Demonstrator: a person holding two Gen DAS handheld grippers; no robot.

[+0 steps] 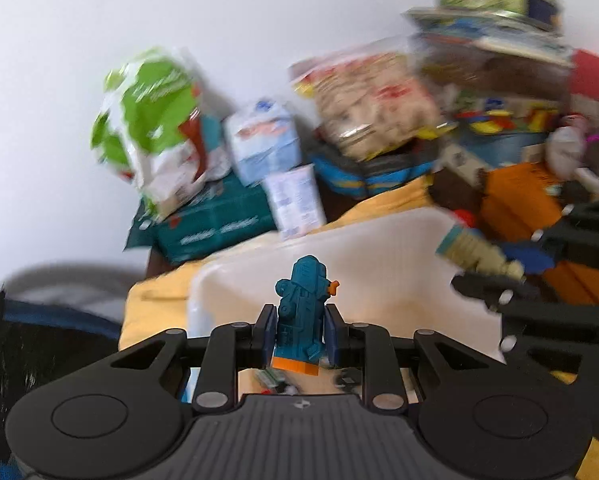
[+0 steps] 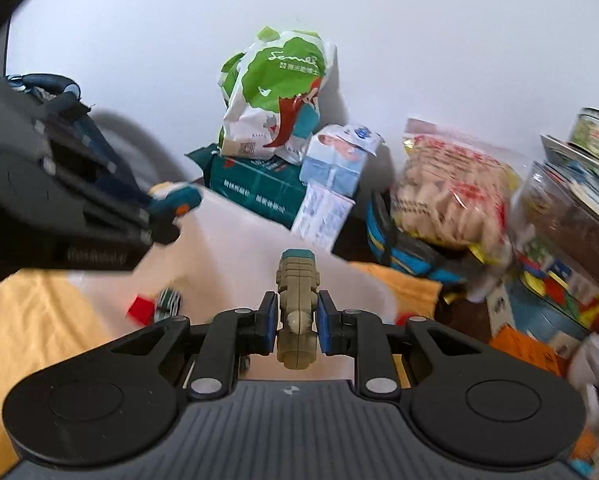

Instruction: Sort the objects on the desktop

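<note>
Fingers (image 1: 333, 334) clamp teal figure (image 1: 301, 312).

Left tongs (image 1: 299, 334) clamped on teal brick figure (image 1: 301, 312) above white tray (image 1: 379, 248), background blurred.

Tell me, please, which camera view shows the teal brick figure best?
The left wrist view: the teal brick figure stands sharp and centred, clamped between the left tongs, with its orange base visible. The right wrist view shows it only small and motion-blurred at the left tongs' tip, partly hidden.
</note>
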